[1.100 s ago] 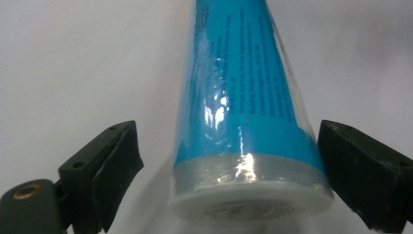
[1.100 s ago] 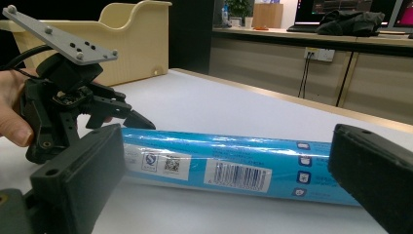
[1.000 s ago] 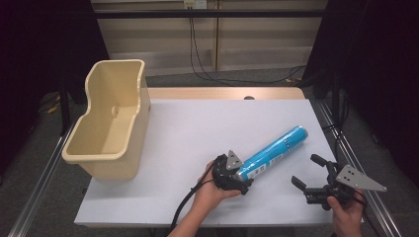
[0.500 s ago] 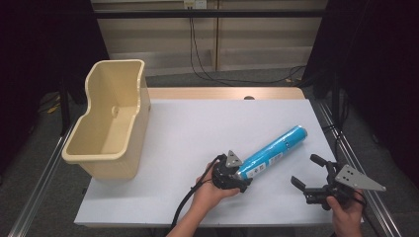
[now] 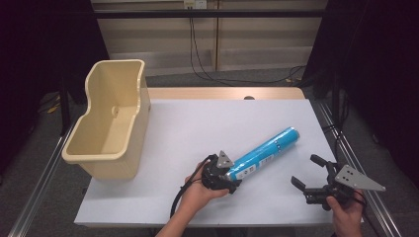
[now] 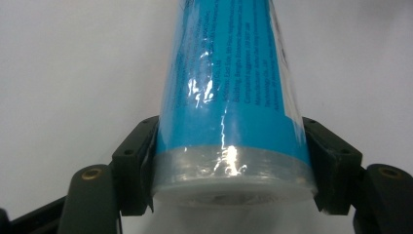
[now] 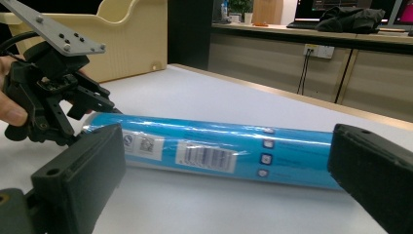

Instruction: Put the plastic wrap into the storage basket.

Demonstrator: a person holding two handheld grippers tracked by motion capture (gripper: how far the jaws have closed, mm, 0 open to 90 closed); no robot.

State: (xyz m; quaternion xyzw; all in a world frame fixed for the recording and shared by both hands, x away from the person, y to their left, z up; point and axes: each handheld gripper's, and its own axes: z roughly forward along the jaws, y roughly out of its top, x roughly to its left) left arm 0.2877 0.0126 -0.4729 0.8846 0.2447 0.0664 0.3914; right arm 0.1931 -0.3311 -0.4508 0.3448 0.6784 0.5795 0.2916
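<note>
the blue tube (image 5: 267,152) lies on its side on the white worktop (image 5: 197,123), running diagonally from near the person's left hand up and away toward the right. the left gripper (image 5: 223,174) sits at the tube's near end, and in the left gripper view its jaws press against both sides of the tube (image 6: 229,97) just above the clear-wrapped cap end, closed onto it. the tube rests on the worktop; it is not lifted. the left hand (image 5: 197,192) wraps the gripper body from below, with a black cable looping off toward the worktop's near edge.

the right gripper (image 5: 310,173) is held near the worktop's right front corner, well apart from the tube, its jaws spread wide and holding nothing. in the right gripper view the tube (image 7: 219,151) lies crosswise beyond the parted jaws, with the left gripper (image 7: 90,109) at its far-left end.

a cream plastic bin (image 5: 106,128) stands at the worktop's left edge, apart from the tube.
</note>
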